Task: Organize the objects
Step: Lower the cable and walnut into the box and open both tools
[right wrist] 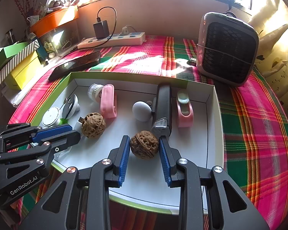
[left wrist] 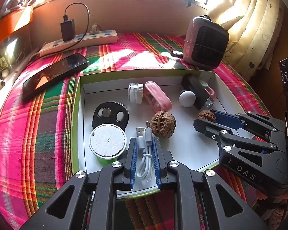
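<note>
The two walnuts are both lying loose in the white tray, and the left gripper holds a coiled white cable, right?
Not quite. Only one walnut lies loose in the white tray. The right wrist view shows the other walnut clamped in the right gripper. The left gripper does hold the white cable.

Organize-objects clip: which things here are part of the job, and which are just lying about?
In the job: white cable in left gripper; walnut in right gripper; second walnut; white tray.

Lying about: phone, power strip, small heater, plaid cloth.
</note>
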Tool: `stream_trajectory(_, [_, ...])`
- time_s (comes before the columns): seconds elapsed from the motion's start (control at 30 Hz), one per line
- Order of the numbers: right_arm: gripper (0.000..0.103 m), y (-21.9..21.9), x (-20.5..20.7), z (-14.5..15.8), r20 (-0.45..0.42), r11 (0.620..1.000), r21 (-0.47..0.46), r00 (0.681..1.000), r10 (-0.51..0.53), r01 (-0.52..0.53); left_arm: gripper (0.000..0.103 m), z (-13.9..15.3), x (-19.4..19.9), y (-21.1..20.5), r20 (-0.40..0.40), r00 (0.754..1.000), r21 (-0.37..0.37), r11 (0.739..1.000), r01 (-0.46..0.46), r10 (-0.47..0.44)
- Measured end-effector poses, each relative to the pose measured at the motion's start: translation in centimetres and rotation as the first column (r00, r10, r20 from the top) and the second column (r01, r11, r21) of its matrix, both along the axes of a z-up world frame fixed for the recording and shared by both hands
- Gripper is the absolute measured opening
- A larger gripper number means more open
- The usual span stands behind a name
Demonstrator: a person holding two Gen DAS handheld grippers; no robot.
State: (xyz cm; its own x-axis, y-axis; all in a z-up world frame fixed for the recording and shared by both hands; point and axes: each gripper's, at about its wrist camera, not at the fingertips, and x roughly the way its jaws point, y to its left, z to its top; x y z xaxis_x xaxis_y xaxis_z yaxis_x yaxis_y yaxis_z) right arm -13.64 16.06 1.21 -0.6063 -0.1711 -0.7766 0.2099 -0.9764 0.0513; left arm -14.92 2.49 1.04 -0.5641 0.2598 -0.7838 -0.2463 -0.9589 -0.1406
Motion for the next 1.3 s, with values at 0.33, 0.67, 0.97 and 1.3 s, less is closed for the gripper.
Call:
stream_trajectory(0.33, [0.039,0.2,0.4,0.3,-0.007,1.0,-0.011,1.0,-0.012,0.012,0.019,0.2,0.3,-0.1,-0.012,1.0,-0.027,1.0,-0.016,0.015])
stream_trajectory(0.67, [0.047,0.5,1.3,0.9,-0.027,0.999,-0.024,0.999,-0.025,0.024,0.034,0.8,1.0,0.1,-0.025,0.999,-0.043,0.999,-0.031,0.03])
stream_trajectory(0.97, [0.052,0.5,2.9,2.0,-0.066,0.999,-0.027,0.997,-0.041,0.039,0.035,1.9,2.4,-0.1,-0.057,0.996,-0.053,0.996,-0.068,0.065])
stream_trajectory(1.3, [0.058,0.0,5.4,2.9,-0.103,0.999,-0.024,0.994,-0.045,0.043,0.037,3.1,5.1,-0.4,-0.102,0.988,-0.072,0.99,-0.12,0.112])
